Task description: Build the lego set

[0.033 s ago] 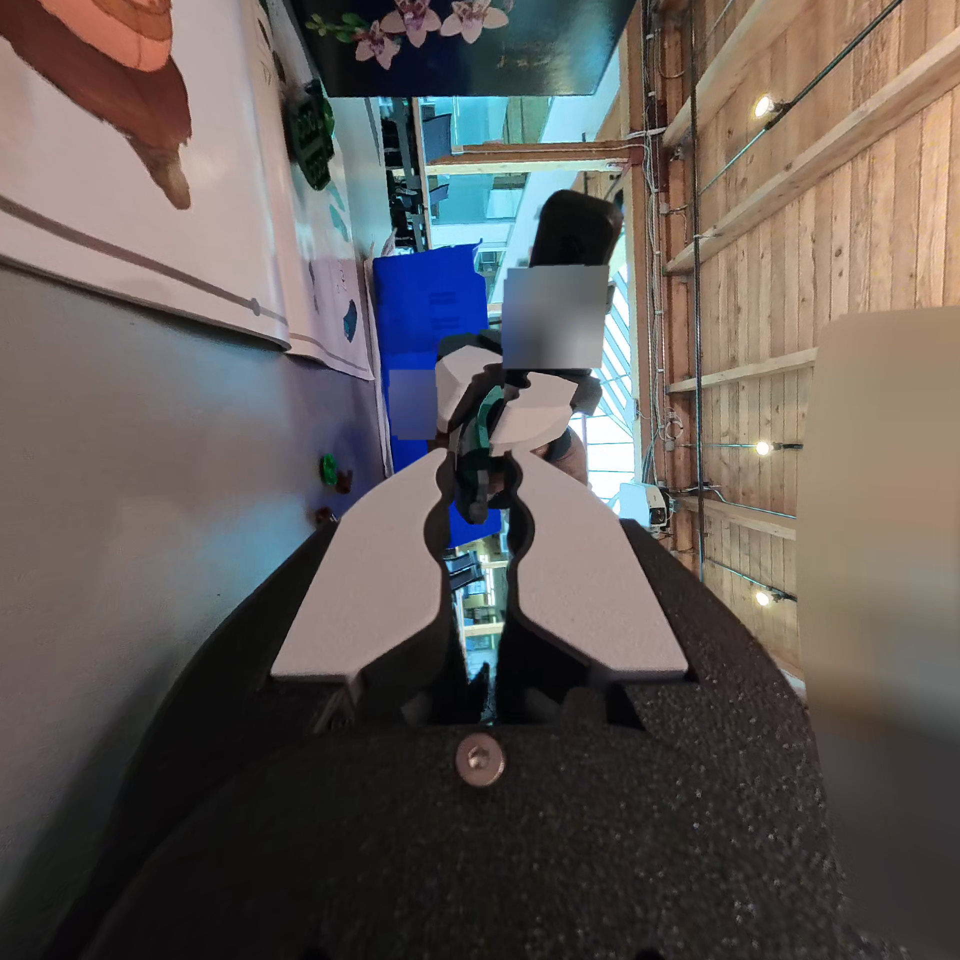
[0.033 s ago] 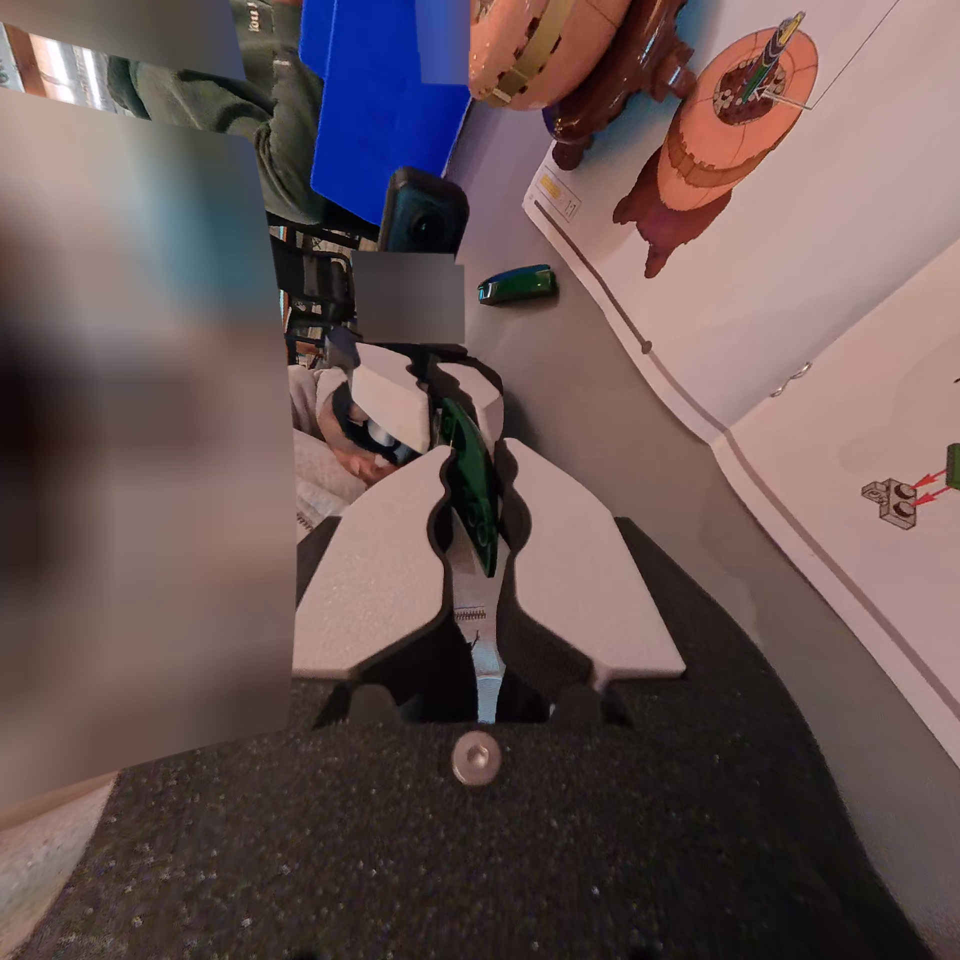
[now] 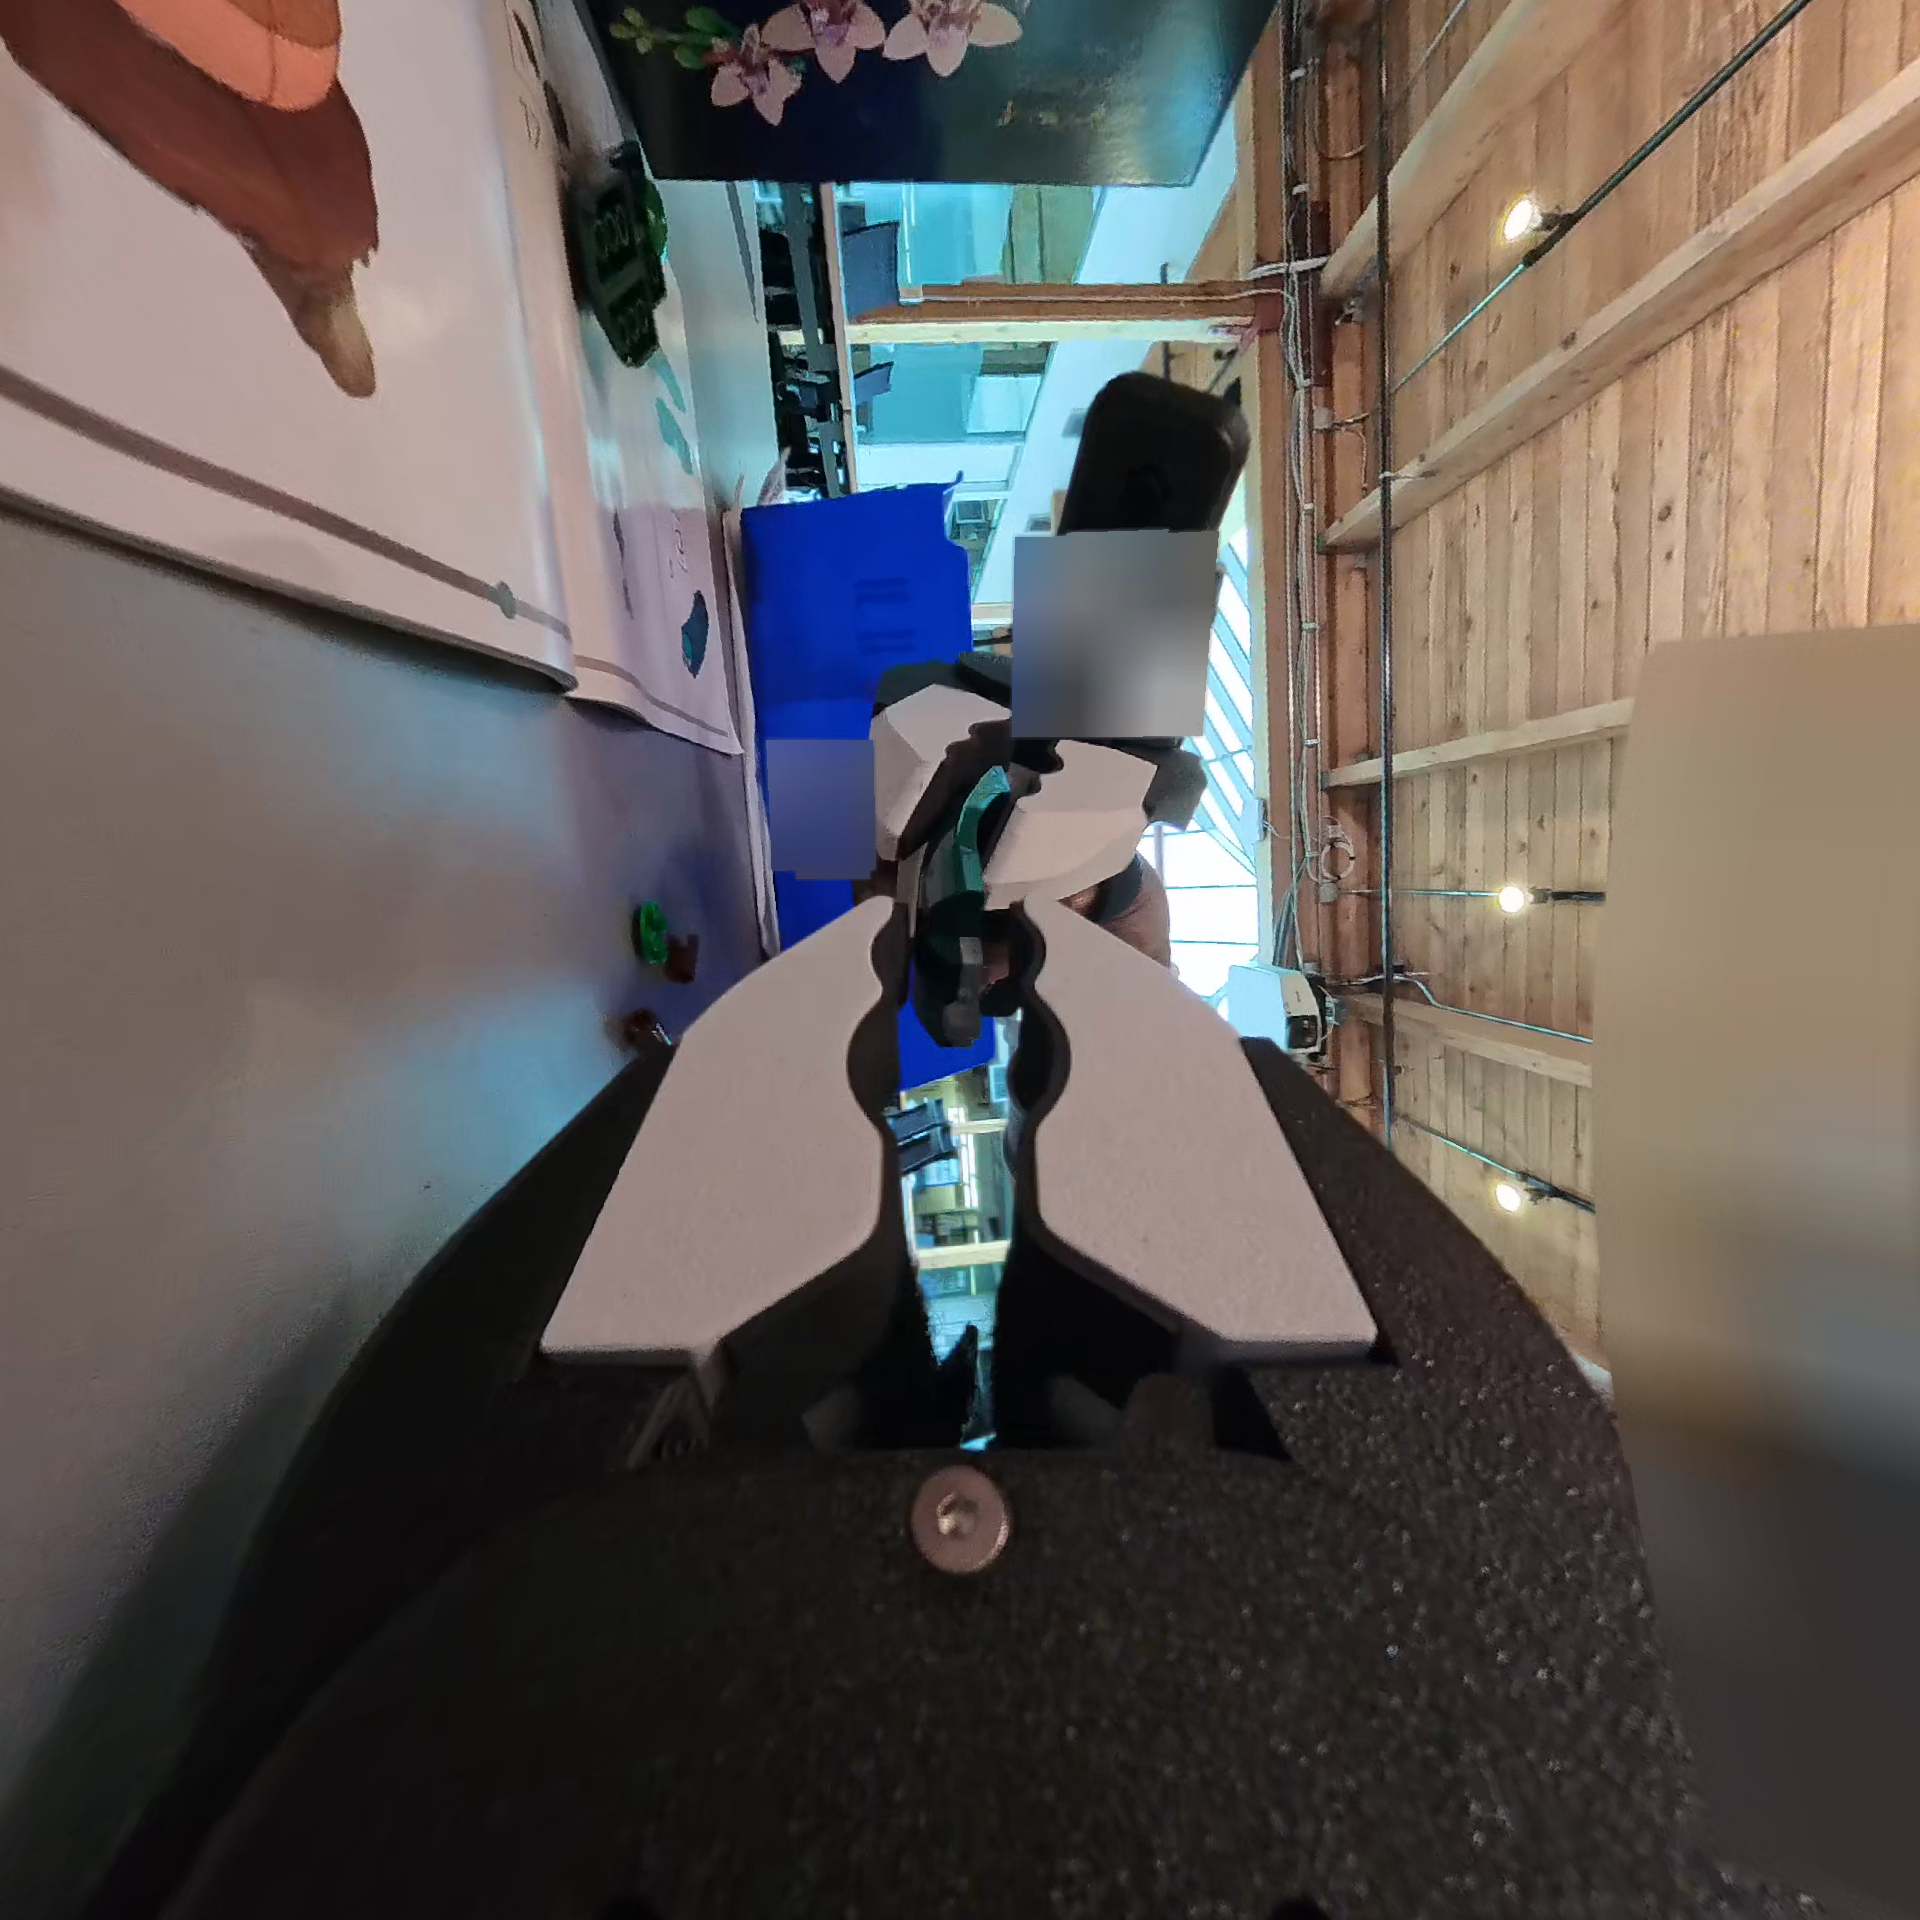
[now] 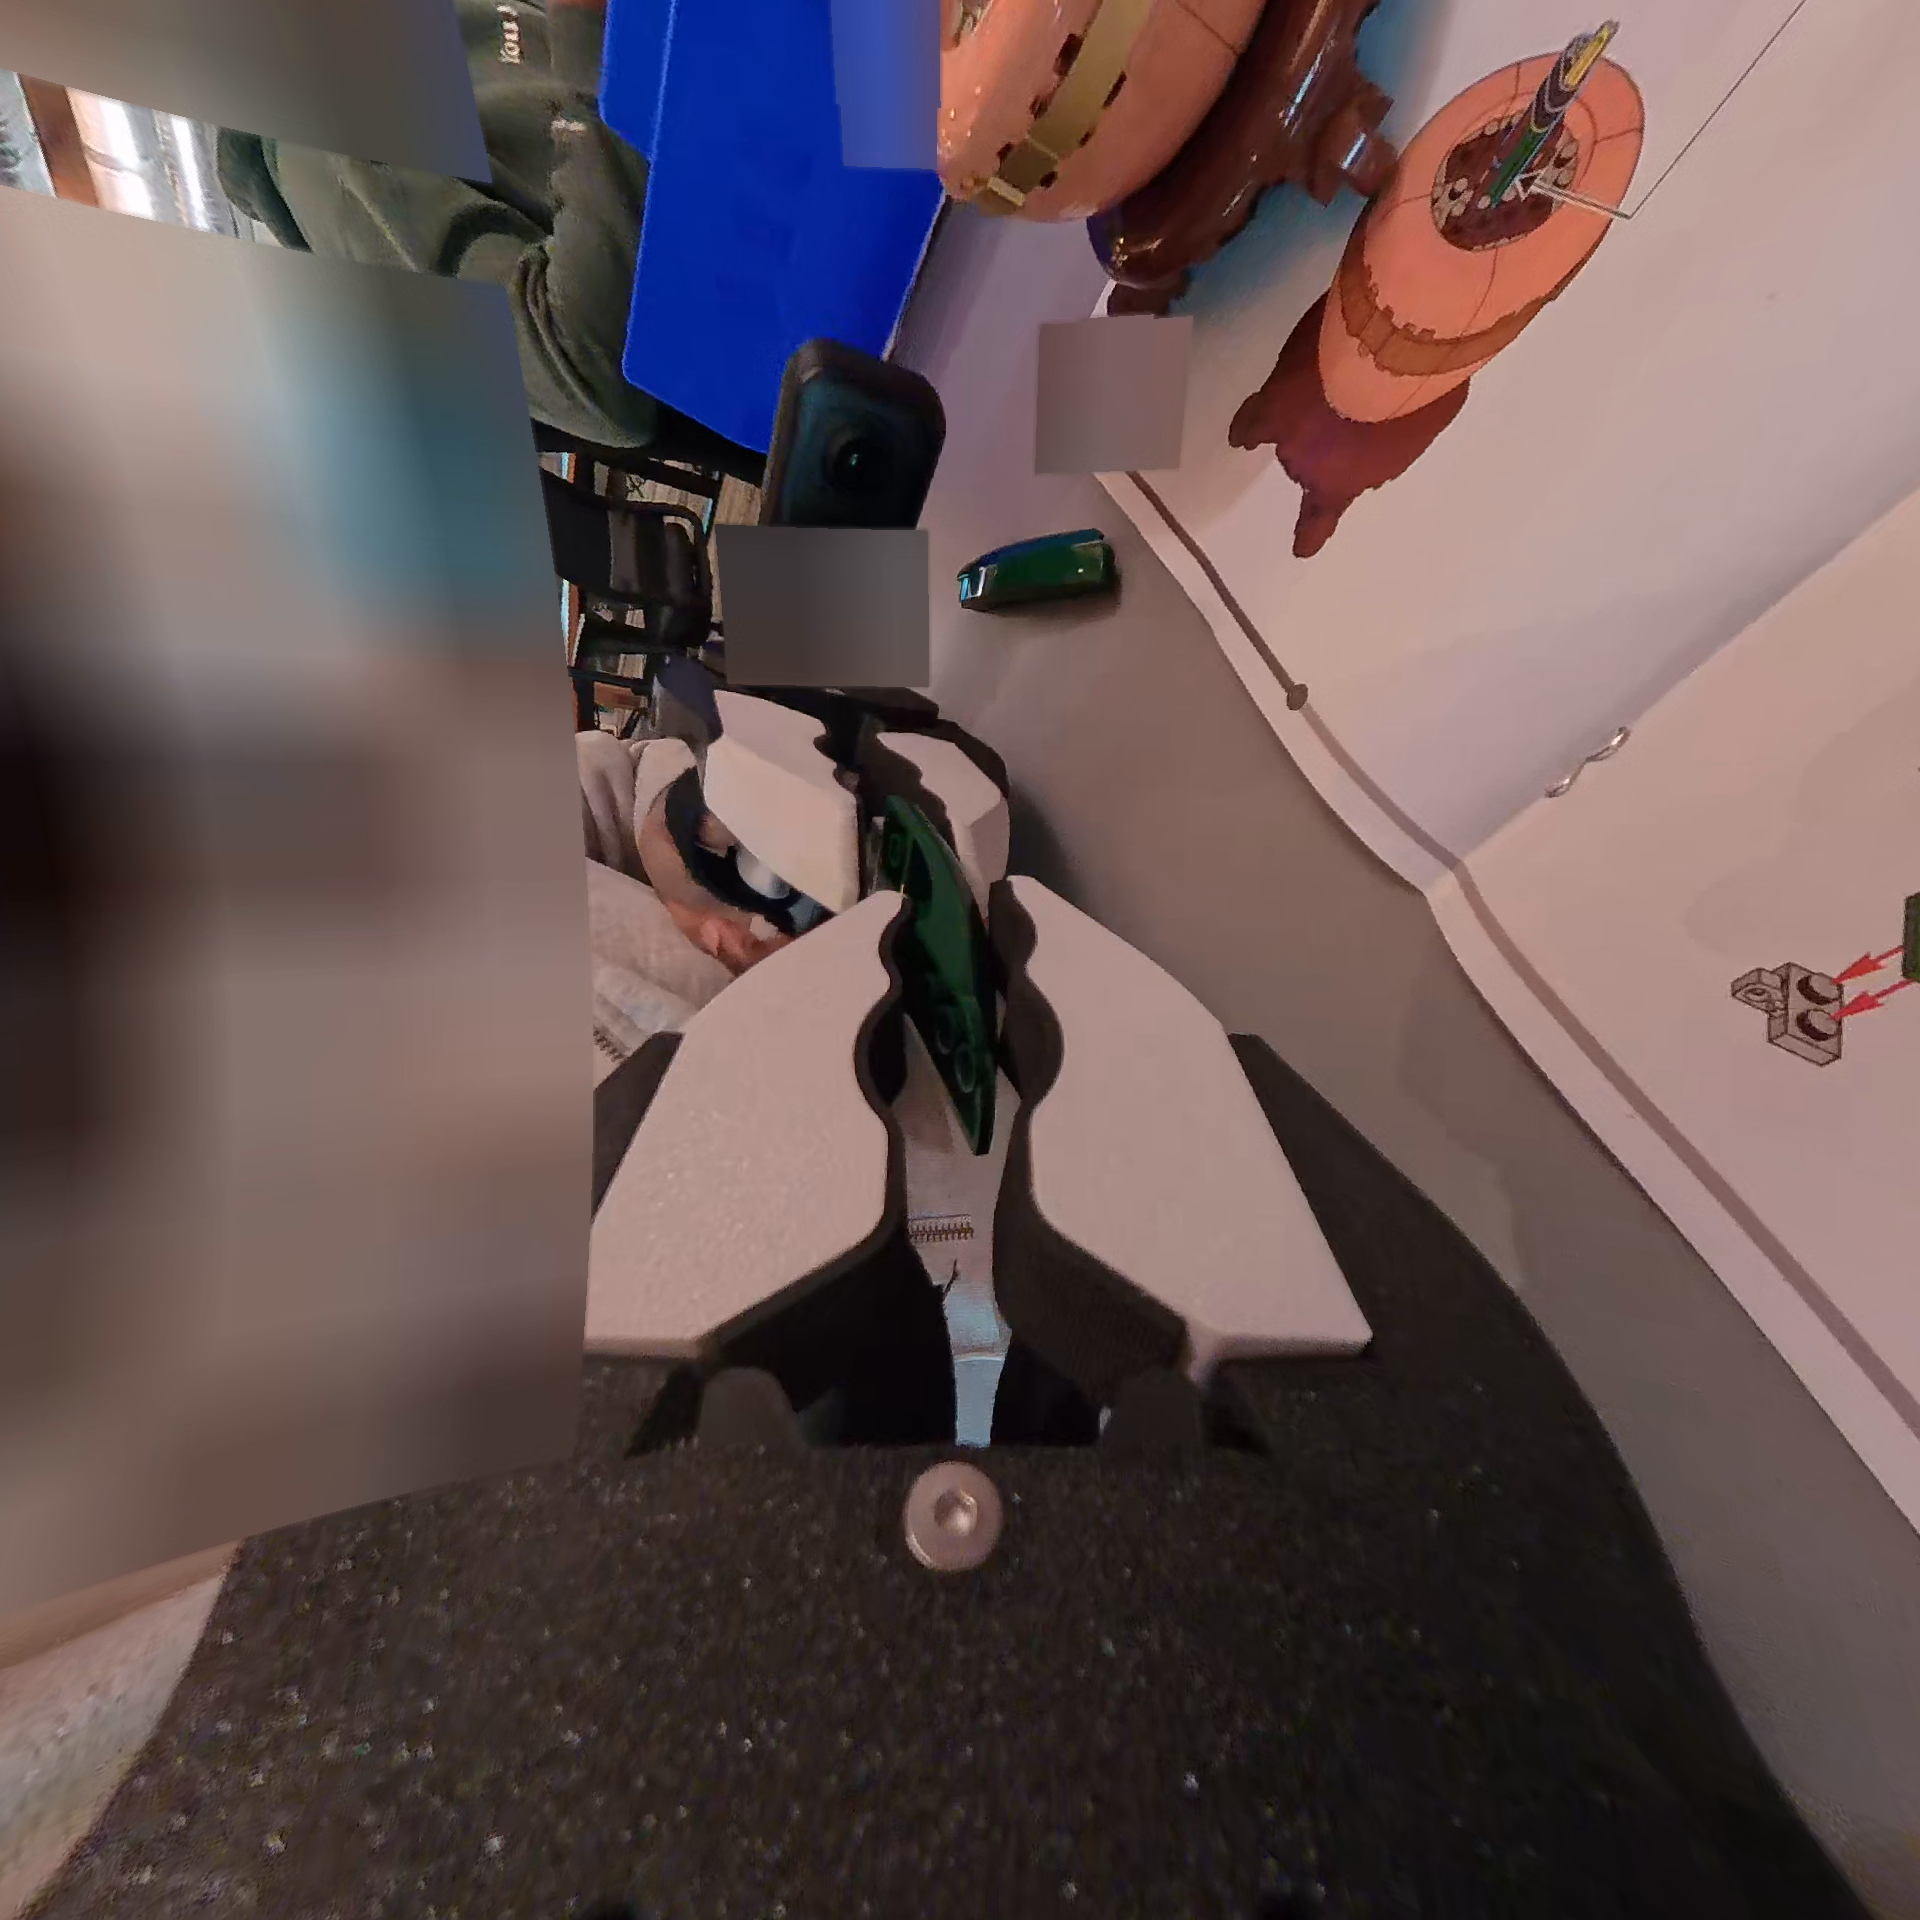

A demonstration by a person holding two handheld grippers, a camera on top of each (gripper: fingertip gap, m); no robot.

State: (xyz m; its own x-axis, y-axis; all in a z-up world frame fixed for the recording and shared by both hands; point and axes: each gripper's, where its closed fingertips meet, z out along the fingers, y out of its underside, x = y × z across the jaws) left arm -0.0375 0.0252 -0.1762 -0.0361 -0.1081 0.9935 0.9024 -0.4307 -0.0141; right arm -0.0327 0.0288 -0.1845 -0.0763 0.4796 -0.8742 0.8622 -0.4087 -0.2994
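My two grippers meet tip to tip above the grey table (image 3: pixel 312 935). My right gripper (image 4: pixel 951 899) is shut on a long dark green lego piece (image 4: pixel 945 997) that stands edge-on between its fingers. The piece's far end reaches into my left gripper (image 4: pixel 862 831) opposite. In the left wrist view my left gripper (image 3: pixel 961 920) is shut on a dark green piece (image 3: pixel 951 977). A lighter green part (image 3: pixel 971 831) runs from it into the right gripper (image 3: pixel 997 821). Whether the two pieces are pressed together is hidden by the fingers.
The open instruction booklet (image 4: pixel 1558 520) lies on the table with a peach and brown round build (image 4: pixel 1049 94) by it. A loose green brick (image 4: pixel 1039 569) lies near it. Small green and brown pieces (image 3: pixel 665 940) and a green assembly (image 3: pixel 621 270) lie farther off. A blue bin (image 3: pixel 852 623) stands behind. My left and right fingertips are right by each other.
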